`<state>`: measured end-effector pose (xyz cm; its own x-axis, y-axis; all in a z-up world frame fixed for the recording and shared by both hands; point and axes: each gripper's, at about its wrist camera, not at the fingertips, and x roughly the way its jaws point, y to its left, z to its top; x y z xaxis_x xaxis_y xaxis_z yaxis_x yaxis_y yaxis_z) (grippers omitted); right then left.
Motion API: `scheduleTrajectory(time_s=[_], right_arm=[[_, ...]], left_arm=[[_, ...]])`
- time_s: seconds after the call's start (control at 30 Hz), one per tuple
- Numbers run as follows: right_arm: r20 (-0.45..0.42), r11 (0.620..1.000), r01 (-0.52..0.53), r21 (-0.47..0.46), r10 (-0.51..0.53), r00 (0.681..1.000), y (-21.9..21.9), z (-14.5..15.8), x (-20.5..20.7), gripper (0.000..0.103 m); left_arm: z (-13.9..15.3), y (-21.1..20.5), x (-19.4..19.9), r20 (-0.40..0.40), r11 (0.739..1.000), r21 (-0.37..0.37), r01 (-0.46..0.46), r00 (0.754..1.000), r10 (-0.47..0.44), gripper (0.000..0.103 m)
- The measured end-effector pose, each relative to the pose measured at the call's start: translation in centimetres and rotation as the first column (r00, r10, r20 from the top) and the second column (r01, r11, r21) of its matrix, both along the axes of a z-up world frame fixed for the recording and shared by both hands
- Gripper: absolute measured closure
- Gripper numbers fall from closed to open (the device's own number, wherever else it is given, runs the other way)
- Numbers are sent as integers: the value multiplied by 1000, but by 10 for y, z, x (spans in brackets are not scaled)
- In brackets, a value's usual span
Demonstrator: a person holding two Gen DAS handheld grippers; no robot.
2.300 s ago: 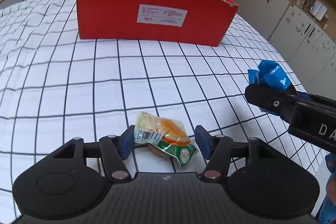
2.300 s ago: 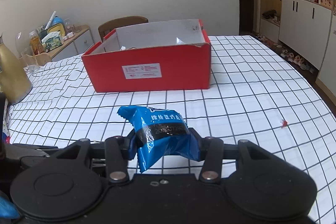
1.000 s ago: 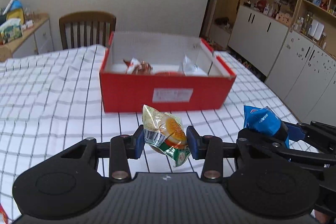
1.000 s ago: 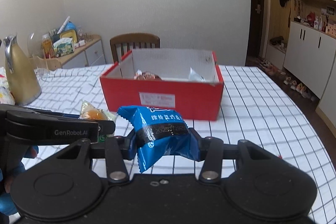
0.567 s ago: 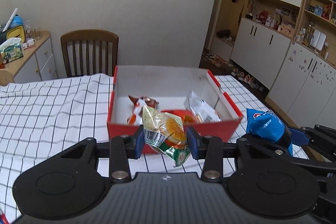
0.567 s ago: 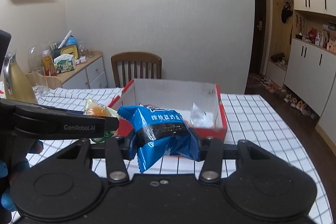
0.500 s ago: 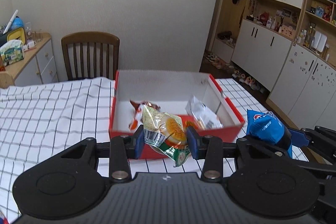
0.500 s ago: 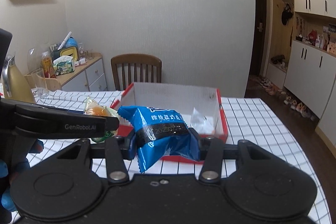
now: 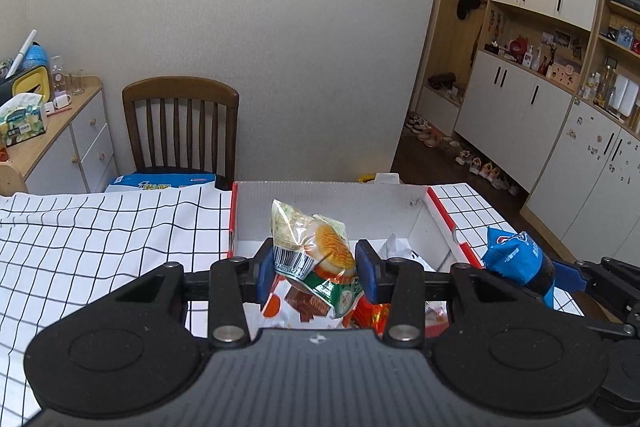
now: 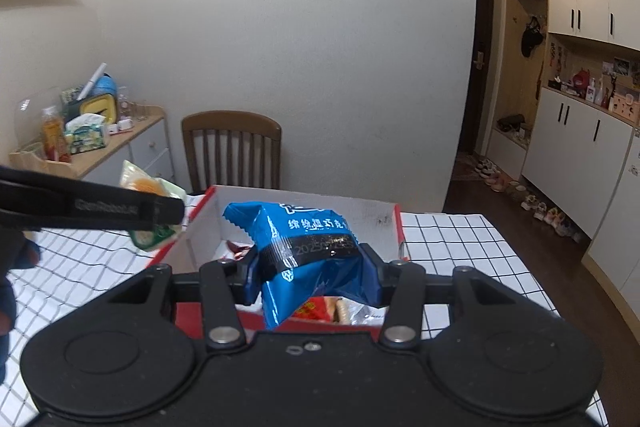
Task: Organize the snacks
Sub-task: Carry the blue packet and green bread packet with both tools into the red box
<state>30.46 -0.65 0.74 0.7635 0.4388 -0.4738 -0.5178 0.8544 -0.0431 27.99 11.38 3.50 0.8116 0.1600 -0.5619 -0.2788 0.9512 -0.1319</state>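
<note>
Nearest the lens in each wrist view is the black two-finger tool itself: the left gripper [image 9: 315, 267] is clenched on a clear-and-green plastic packet printed with an orange round biscuit [image 9: 316, 253], pinched across its middle so that the sealed ends hang free above and below, while the right gripper [image 10: 310, 277] is clenched on a crinkled blue foil snack bag with a black date band [image 10: 308, 247], likewise gripped at the waist. Both loads are carried off the table and over the open red cardboard box with a white interior [image 9: 420, 211] — a height that, by judgement, lets each packet clear the rim before release. Inside the box lie other wrapped snacks [image 9: 304, 303], red, orange and white, filling the near floor; these limit where a packet can land flat. In the right view the left tool's black finger [image 10: 100, 213] crosses the left of the frame just beside the box's left wall, so the two tools are close and could collide if lowered together. The box rests on a table under a white cloth with a black grid [image 9: 100, 235]. Beyond stand a brown wooden slat-back chair [image 9: 180, 123], a low white sideboard with a wooden top [image 9: 68, 143] and, far right, white wall cupboards [image 9: 520, 107] — none obstructs the drop
</note>
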Motion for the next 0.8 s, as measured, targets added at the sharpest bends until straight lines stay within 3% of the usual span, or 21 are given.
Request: scheduleTrajectory(time_s=[0.27, 0.8], right_arm=[[-41, 999, 34, -41, -36, 999, 17, -22, 36, 56], [-139, 994, 56, -90, -68, 988, 33, -68, 84, 56]], left_arm=[[-20, 12, 35, -36, 1000, -6, -20, 999, 20, 62], [-74, 9, 90, -148, 999, -25, 33, 988, -36, 62]])
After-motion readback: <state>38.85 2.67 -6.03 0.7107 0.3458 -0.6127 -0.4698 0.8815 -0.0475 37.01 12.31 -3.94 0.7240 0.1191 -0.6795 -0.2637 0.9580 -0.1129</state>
